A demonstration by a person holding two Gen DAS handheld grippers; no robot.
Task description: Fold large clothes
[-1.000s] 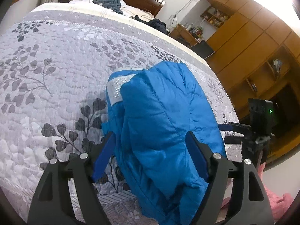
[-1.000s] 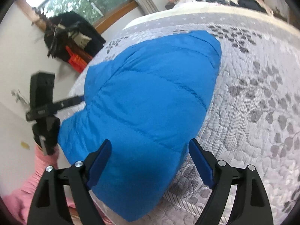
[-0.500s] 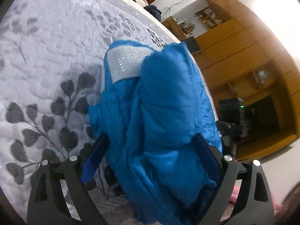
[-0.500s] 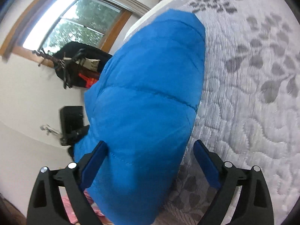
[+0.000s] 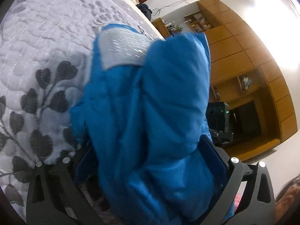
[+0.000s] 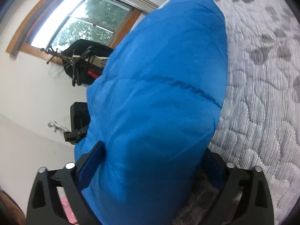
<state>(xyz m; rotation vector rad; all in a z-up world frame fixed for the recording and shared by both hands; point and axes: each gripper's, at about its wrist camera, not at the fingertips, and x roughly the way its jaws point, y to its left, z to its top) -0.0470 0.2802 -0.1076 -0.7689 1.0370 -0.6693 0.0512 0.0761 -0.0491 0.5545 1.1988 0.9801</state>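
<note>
Both grippers stand wide around the folded blue quilted puffer jacket (image 5: 150, 112) on the grey leaf-print bedspread (image 5: 37, 56): left gripper (image 5: 150, 161) and right gripper (image 6: 151, 161) straddle its bulk, long axis running away along their fingers.

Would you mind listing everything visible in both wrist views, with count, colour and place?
puffer jacket: one, blue with a silver-grey lining patch, bundled on the bed between both grippers' fingers
quilt: one, grey with dark leaf print, covering the bed
wooden cabinets: one wall unit, brown, beyond the bed
window: one, wood-framed, on the white wall
dark bag: one, black, below the window
left gripper: one, black with blue pads, open around the jacket
right gripper: one, black with blue pads, open around the jacket
</note>
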